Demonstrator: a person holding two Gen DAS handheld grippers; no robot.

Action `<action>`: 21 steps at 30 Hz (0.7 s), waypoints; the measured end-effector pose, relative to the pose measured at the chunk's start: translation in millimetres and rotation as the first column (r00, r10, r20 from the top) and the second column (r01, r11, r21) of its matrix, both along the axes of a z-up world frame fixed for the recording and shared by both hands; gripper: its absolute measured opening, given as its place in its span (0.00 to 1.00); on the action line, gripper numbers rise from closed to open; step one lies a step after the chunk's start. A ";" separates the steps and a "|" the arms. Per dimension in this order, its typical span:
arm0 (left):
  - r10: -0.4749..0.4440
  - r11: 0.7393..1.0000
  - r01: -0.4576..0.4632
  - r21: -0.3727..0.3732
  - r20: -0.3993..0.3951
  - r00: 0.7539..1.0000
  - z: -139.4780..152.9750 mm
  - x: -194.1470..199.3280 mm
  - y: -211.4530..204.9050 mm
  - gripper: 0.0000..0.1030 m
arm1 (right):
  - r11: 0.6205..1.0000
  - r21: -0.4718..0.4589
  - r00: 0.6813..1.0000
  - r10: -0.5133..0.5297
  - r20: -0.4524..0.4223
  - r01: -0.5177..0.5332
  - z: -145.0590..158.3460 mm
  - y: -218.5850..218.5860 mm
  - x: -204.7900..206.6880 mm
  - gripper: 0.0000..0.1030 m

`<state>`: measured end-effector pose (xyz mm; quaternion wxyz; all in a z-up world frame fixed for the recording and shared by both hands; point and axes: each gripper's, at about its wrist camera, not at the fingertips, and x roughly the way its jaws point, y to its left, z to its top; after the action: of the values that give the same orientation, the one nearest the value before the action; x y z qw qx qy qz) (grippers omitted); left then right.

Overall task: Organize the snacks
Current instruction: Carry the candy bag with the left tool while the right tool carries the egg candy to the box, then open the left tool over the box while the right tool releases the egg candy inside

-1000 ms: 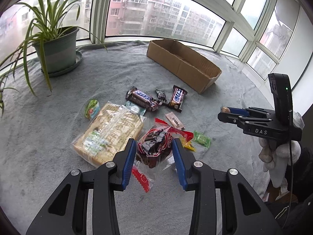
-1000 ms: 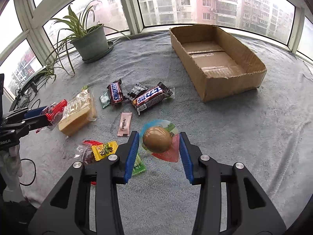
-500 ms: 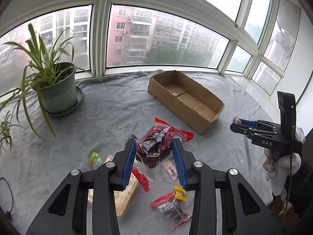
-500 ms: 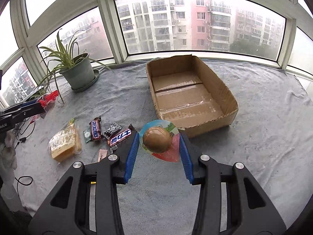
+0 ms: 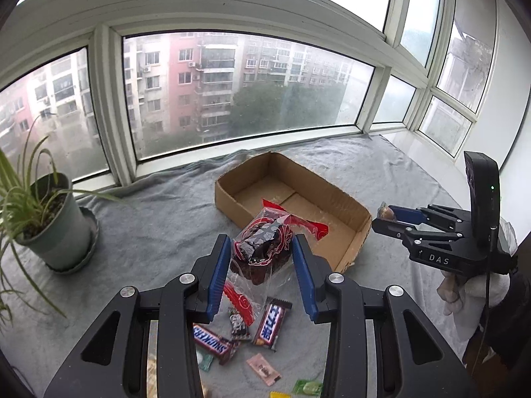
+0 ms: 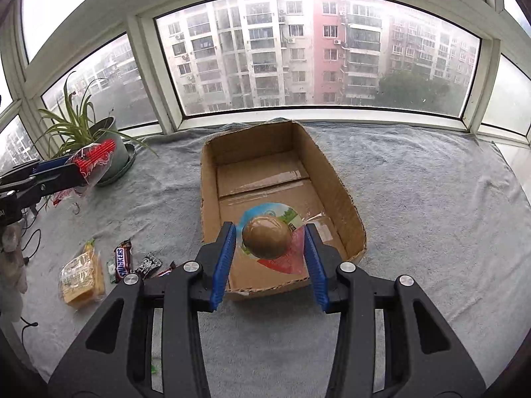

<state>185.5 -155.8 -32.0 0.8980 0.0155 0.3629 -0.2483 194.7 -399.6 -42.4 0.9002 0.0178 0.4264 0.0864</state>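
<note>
The left gripper (image 5: 260, 267) has its blue fingers (image 5: 217, 275) clamped on a clear bag of dark snacks with red print (image 5: 262, 248), held in the air in front of the near end of the open cardboard box (image 5: 361, 229). The right gripper (image 6: 270, 258) has its fingers (image 6: 223, 265) clamped on a packaged brown egg (image 6: 267, 240), held above the near end of the same box (image 6: 209, 179), which is empty inside. On the grey-covered table (image 6: 415, 182) lie Snickers bars (image 5: 212, 338), a wrapped yellow cake (image 6: 81, 273) and small sweets (image 5: 264, 366). A potted plant (image 6: 96, 139) stands by the window.
</note>
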 end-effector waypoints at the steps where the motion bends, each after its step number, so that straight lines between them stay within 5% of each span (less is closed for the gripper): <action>1: -0.004 1.000 0.004 -0.002 -0.002 1.000 -0.7 5.3 -6.1 0.36 | 1.000 0.002 1.000 -0.006 -0.002 0.006 -1.3 -3.5 5.6 0.42; 21: -0.040 0.999 0.044 0.025 -0.153 0.987 -70.3 79.2 -101.0 0.36 | 0.998 -0.015 0.988 -0.060 -0.139 0.059 -72.5 -22.9 77.1 0.42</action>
<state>264.7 -256.8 -102.3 0.8618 0.0166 0.4336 -0.2626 271.8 -422.5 -114.9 0.8705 0.0315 0.4880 0.0556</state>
